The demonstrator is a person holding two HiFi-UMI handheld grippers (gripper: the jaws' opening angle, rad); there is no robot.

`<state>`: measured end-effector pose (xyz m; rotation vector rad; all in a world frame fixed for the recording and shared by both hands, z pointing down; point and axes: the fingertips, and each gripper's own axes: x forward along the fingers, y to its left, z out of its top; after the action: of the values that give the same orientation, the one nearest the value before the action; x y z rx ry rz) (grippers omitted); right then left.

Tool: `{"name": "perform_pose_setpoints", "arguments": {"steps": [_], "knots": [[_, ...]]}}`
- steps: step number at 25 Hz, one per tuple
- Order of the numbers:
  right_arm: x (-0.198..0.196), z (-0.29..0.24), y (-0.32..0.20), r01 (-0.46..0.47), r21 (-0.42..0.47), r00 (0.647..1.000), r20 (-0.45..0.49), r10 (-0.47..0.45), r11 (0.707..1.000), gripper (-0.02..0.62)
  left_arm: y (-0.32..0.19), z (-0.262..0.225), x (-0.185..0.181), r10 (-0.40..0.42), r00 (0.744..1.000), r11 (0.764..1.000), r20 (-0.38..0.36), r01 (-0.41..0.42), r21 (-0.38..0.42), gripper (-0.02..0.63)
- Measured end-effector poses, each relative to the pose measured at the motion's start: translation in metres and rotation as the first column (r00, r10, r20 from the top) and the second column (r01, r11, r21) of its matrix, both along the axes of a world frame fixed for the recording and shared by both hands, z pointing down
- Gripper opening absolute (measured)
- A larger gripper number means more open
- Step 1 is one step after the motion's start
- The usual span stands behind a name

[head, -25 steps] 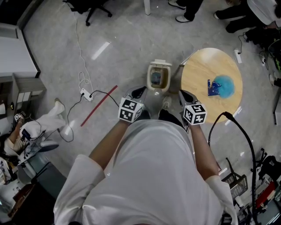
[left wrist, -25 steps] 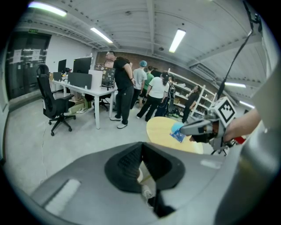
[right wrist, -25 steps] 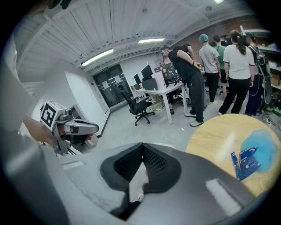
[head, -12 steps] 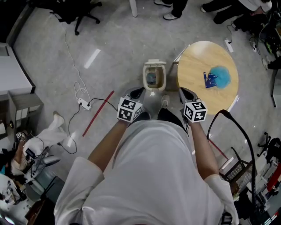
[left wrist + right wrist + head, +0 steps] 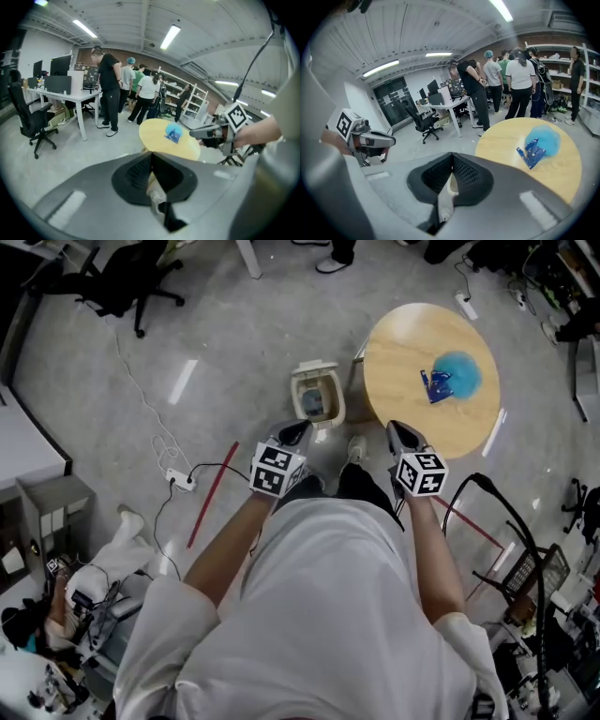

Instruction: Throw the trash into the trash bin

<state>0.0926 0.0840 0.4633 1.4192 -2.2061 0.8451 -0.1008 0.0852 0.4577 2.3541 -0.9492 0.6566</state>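
Note:
A round wooden table point(image 5: 403, 352) stands ahead to the right. On it lie a dark blue wrapper point(image 5: 433, 386) and a light blue crumpled piece point(image 5: 461, 371); both also show in the right gripper view, the wrapper point(image 5: 530, 153) and the crumpled piece point(image 5: 544, 137). A small beige trash bin point(image 5: 315, 399) with its lid up stands on the floor left of the table. My left gripper point(image 5: 297, 429) is shut and empty, just short of the bin. My right gripper point(image 5: 395, 427) is shut and empty at the table's near edge. Each gripper view shows its jaws closed on nothing: left gripper point(image 5: 151, 154), right gripper point(image 5: 452, 154).
A red stick point(image 5: 211, 495), a white power strip point(image 5: 182, 481) and cables lie on the floor at left. A thick black cable point(image 5: 511, 521) loops at right. An office chair point(image 5: 122, 277) and several people at desks point(image 5: 117, 89) stand beyond.
The table and bin have slid up and left in the head view as the person turned toward them. My right gripper now reaches the table's near edge. Both stay shut.

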Motion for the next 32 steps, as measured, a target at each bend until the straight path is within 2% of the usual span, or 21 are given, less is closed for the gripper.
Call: {"name": "perform_pose_setpoints", "arguments": {"steps": [9, 21, 32], "knots": [[0.072, 0.011, -0.008, -0.053, -0.009, 0.998, -0.023, 0.053, 0.999, 0.002, -0.008, 0.000, 0.070, 0.057, 0.998, 0.998, 0.014, -0.057, 0.009, 0.005], [0.175, 0.042, -0.037, -0.009, -0.075, 0.997, -0.074, 0.003, 0.997, 0.002, -0.032, 0.010, 0.163, 0.032, 0.999, 0.999, 0.029, -0.032, -0.019, 0.005], [0.234, 0.074, -0.062, 0.020, -0.134, 0.997, -0.073, -0.030, 0.991, 0.009, -0.053, 0.024, 0.212, -0.013, 0.999, 0.999, 0.047, 0.015, -0.039, 0.004]]}}
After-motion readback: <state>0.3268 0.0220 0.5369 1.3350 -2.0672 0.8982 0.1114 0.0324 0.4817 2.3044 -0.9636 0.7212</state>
